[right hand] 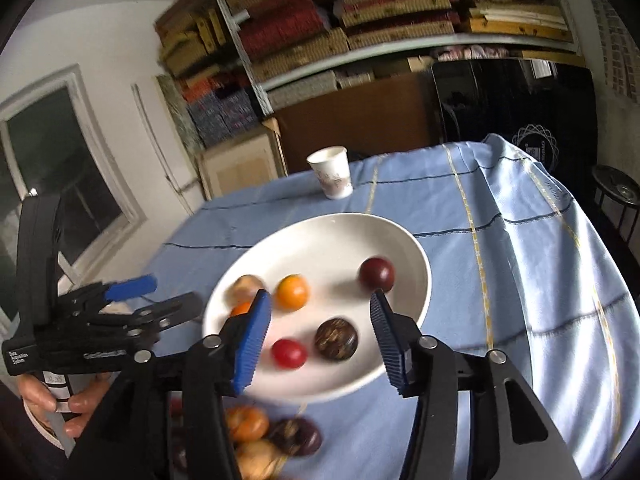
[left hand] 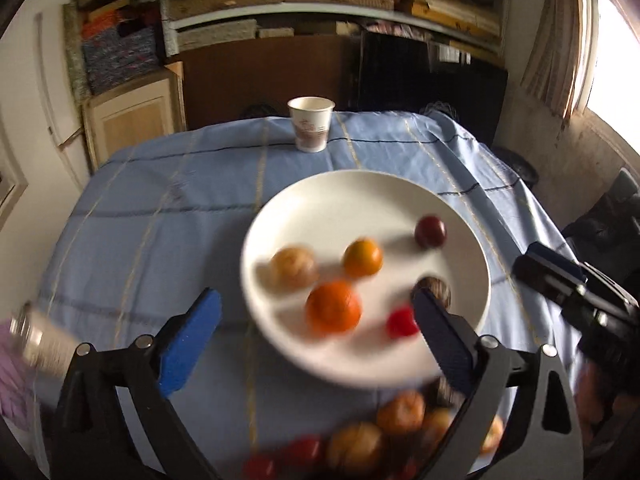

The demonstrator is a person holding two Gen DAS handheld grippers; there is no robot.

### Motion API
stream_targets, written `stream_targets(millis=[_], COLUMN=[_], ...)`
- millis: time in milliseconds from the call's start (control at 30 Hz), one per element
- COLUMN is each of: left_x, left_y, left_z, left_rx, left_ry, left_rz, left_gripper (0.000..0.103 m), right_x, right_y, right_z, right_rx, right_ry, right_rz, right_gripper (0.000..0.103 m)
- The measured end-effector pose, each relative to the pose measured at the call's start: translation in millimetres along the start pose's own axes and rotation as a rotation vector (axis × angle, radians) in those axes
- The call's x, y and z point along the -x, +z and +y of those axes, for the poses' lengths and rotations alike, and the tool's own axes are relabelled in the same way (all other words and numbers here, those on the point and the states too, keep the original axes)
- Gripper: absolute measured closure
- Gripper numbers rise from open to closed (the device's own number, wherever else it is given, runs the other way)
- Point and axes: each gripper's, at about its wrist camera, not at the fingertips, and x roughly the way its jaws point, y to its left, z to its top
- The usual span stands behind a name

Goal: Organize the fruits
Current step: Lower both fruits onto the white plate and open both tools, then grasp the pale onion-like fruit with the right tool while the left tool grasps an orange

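Blue checked cloth (left hand: 160, 208) covers the table and carries every item. White plate (left hand: 320, 200) sits near the middle of the table, slightly toward the near edge; six fruits lie on it, none touching another. Paper cup (left hand: 310, 124) stands upright at the far edge, well apart from the plate. Pile (left hand: 380, 436) of unsorted fruit lies at the near edge, just outside the plate rim and partly hidden behind the tong frames. On the plate, in falling size: orange (left hand: 334, 308), tan fruit (left hand: 294, 268), yellow-orange fruit (left hand: 362, 258), brown fruit (right hand: 335, 339), plum (left hand: 430, 232), red fruit (right hand: 289, 353). Left tongs (left hand: 316, 336) are spread wide and hold nothing; the orange and the red fruit appear between the pads. Right tongs (right hand: 320, 324) are likewise wide and hold nothing; the red and brown fruits appear between the pads, the plum just beyond the right pad. The fruits are round, so no long axis constrains the approach. The pile lies below and behind both fingertips, toward the operator. Judged from both views, the pile sits more squarely under the left tongs, making that hand the nearer one. The next pick would require drawing back and lowering, not reaching forward.
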Motion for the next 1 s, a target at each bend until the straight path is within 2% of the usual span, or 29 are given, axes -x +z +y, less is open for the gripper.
stream_targets(millis=[167,300,400,467,600,767,900,1000], left_x=[25.5,31.6,31.3,29.9,33.2,37.8,35.8,34.5], left_y=[-54.5,-89.8,-105.4,-111.6,-120.1,-118.9,-119.7,-120.7], left_z=[31.8,44.1,47.5,49.3,53.7,55.8,58.6,64.3], left_rx=[0.112,0.134,0.119,0.12,0.12,0.135,0.141,0.166], left_ry=[0.024,0.087,0.095,0.104,0.1,0.066,0.081,0.061], left_rz=[-0.006,-0.019,-0.003,0.007,0.004,-0.022,-0.012,0.003], left_gripper=[0.007,0.007,0.007,0.007,0.007,0.007,0.007,0.007], right_x=[22.7,22.4,22.7,23.2,21.0,21.4,20.7,20.6], right_y=[-36.6,-63.8,-79.2,-87.8,-102.6,-107.1,-110.2,-112.5], right_z=[7.4,11.6,14.7,14.1,11.8,14.6,19.5,22.9], right_rx=[-0.014,0.021,0.07,0.089,0.094,0.108,0.125,0.135], right_ry=[0.071,0.046,-0.018,-0.048,-0.019,0.005,0.024,0.037], right_rz=[0.004,0.08,0.116,0.132,0.198,0.217,0.237,0.249], right_gripper=[0.048,0.048,0.048,0.048,0.048,0.048,0.048,0.048])
